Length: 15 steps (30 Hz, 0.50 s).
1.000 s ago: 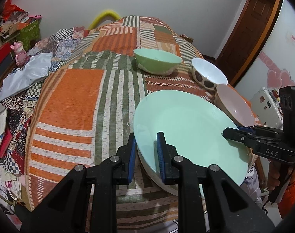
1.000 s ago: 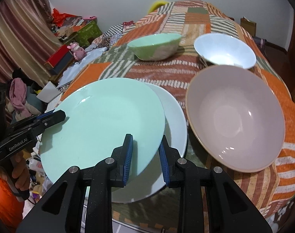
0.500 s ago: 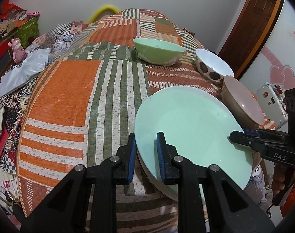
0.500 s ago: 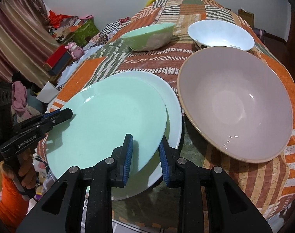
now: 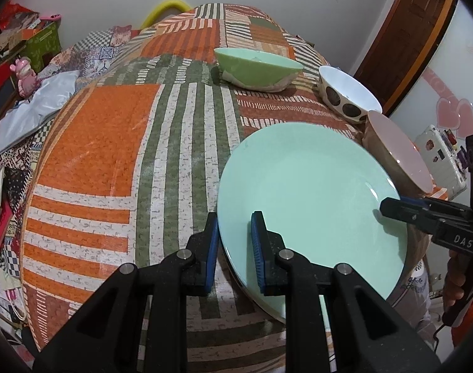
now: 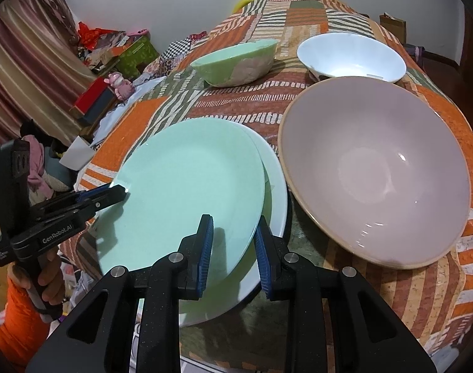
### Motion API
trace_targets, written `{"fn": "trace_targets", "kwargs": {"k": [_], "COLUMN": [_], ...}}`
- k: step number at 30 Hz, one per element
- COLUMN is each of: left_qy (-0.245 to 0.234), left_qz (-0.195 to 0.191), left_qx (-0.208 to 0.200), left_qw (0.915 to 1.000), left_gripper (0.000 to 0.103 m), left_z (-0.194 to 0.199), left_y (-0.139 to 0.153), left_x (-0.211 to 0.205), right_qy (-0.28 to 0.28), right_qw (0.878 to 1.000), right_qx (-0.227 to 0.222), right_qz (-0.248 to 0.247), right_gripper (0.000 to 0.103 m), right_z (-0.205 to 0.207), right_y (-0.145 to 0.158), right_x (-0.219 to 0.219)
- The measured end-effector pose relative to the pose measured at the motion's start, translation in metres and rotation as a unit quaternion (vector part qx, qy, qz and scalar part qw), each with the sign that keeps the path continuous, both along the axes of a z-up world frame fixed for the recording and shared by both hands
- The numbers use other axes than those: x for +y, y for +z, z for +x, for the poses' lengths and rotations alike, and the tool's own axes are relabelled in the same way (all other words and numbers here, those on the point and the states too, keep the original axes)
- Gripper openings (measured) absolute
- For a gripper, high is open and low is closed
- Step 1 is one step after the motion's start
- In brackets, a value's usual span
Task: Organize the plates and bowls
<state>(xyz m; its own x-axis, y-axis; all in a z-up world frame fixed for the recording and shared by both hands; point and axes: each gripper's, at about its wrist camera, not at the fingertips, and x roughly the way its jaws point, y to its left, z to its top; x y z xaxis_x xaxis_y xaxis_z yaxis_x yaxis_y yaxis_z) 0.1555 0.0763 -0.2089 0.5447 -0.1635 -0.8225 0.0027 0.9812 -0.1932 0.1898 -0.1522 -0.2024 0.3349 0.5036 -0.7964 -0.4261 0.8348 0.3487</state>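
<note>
Gripping the mint plate (image 5: 311,192) from two sides: left gripper (image 5: 234,242) is clamped on its near-left rim, right gripper (image 6: 231,245) on the opposite rim. Both sets of jaws are nearly closed, pads pinching the thin edge.

The mint plate sits over a white plate (image 6: 275,183), offset toward the left gripper. Only a crescent of the white one shows in the right wrist view; in the left wrist view it's almost fully hidden. Can't tell whether the two plates touch or there's a gap.

Pink bowl (image 6: 376,174) is just beside the plates on the patchwork cloth (image 5: 112,143); from the left wrist it's seen edge-on and partly cut off behind the mint plate. Green bowl (image 5: 256,71) and white spotted bowl (image 5: 348,96) sit further back, apart from each other. The spots aren't visible from the right side, only the white inside.

A hand (image 6: 46,283) in an orange sleeve (image 6: 15,320) holds the left gripper's handle, mostly cropped. Room clutter at the left edge is too distorted to make out.
</note>
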Motion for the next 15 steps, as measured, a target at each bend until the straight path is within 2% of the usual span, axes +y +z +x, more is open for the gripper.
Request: {"fn": "trace_targets", "kwargs": {"k": [7,15], "left_qy": [-0.008,-0.017], "left_qz": [0.004,0.028], "left_qx": [-0.001,-0.025], "left_qw": [1.0000,0.9991], "left_gripper": [0.020,0.020], "left_z": [-0.003,-0.015], "left_y": [0.002,0.028], "left_x": [0.000,-0.008], "right_qy": [0.008,0.003], "right_qw": [1.000,0.999], "right_qx": [-0.006,-0.044], "right_qz": [-0.009,-0.029], "right_gripper": [0.024,0.024], "right_z": [-0.003,-0.011], "right_y": [0.003,0.017], "right_x": [-0.001,-0.007]}}
